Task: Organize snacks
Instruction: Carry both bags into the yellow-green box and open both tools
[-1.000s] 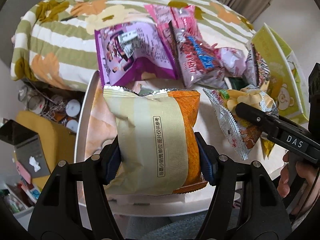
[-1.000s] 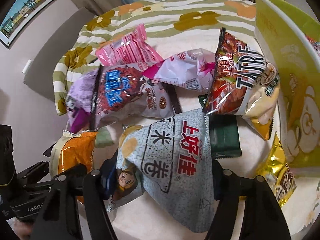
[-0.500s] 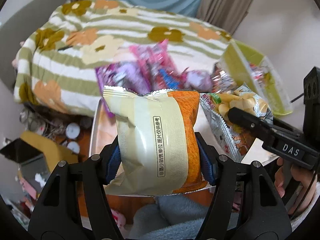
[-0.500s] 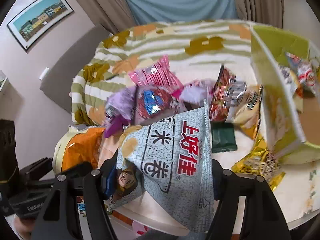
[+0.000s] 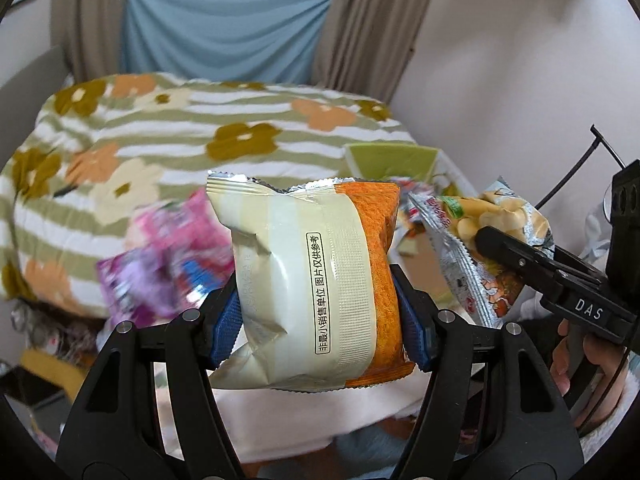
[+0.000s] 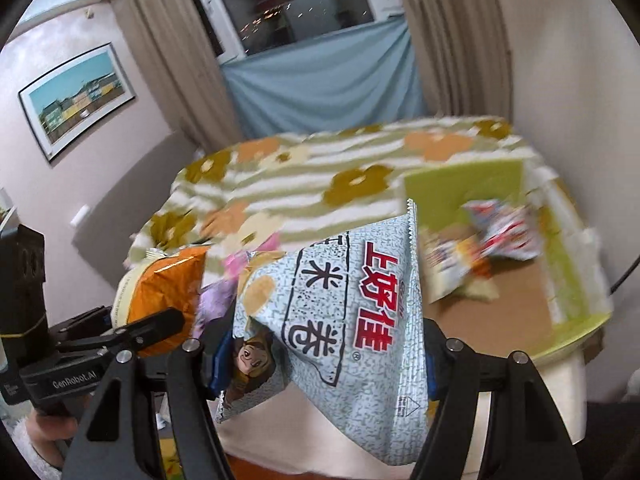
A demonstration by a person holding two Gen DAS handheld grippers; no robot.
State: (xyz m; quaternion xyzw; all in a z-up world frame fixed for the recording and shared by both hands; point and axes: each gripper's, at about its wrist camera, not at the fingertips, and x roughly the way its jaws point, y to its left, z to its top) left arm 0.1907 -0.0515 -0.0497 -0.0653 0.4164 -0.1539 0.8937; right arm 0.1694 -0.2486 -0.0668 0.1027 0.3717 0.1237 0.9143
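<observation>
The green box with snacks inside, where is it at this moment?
In the right wrist view the green box stands at the right of the table, beyond the grey-blue snack bag and in front of the flowered blanket.

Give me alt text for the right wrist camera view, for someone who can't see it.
The right gripper is clamped on a pale blue speckled snack bag with red characters, held above a table. Behind it to the right, a green box holds a few packets; at left the left gripper holds an orange-and-cream bag.
</observation>
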